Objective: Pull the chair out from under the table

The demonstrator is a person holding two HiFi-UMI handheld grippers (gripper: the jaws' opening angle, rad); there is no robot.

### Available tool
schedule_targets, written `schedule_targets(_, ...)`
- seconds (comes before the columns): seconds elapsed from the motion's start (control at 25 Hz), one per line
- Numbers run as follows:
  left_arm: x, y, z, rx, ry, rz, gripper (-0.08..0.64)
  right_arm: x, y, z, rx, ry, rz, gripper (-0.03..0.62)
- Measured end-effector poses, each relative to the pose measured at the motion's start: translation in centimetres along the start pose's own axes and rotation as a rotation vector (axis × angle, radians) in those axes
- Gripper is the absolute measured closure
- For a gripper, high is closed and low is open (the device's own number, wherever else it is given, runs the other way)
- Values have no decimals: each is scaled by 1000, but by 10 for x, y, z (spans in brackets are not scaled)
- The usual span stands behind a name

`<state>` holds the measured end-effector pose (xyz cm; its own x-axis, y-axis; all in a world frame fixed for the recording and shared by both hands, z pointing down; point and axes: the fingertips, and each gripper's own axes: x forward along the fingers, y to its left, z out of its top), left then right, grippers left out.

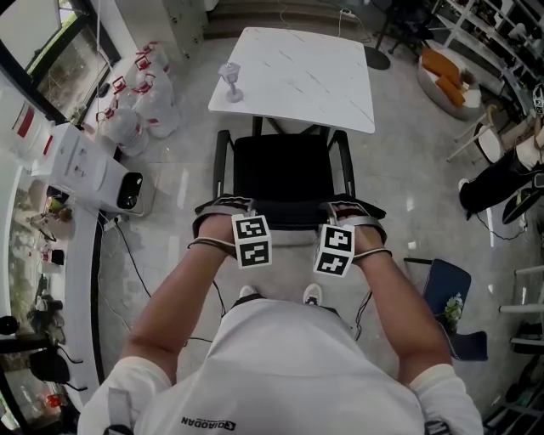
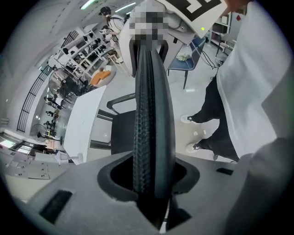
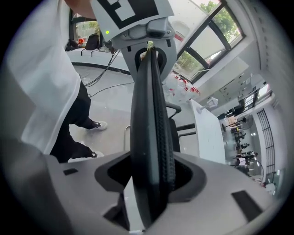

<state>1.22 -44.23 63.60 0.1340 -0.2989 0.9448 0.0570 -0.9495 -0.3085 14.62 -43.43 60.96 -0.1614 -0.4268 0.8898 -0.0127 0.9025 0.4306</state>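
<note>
Looked like an office-slash-lab kind of space, not a home. Polished grey floor [image 1: 170, 195] ran all round the white table [image 1: 297, 76]. There were big windows [image 1: 59, 64] left of the table, open shelves [image 1: 476, 21] crammed with gear off to its right, and a long white counter [image 1: 78, 297] with loose cables [image 1: 127, 246] near-left of it.

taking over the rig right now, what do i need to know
Grippers: left gripper and right gripper are both open, each astride the top edge of the backrest, neither clamped as far as shows.
Things: chair has its front tucked under the white table.
Done: jaws set over the backrest.
Left to do: close both and pull the chair back clear.
</note>
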Motion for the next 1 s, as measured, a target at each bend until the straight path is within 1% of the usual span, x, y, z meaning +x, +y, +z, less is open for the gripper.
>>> schedule_targets(0.12,1,2,-1,6,11,3,419,5,-2,-6,-25,52,-12,389)
schedule_targets(0.2,0,3,1,14,8,15,425,5,-5,-8,-27,64,-36,421)
schedule_targets(0.28,0,3,0,25,8,26,431,5,-9,-9,-29,69,-69,483)
schedule_targets(0.36,0,2,0,31,9,23,437,5,-9,-8,-34,72,-79,490)
schedule_targets(0.6,3,-4,0,43,7,-2,451,7,-3,-9,-38,76,-54,509)
schedule_targets(0.8,3,-4,0,48,-4,-2,459,7,-1,-8,-31,82,-29,518)
schedule_targets(1.0,-1,-7,-6,52,-8,-64,473,4,0,0,-9,93,6,526)
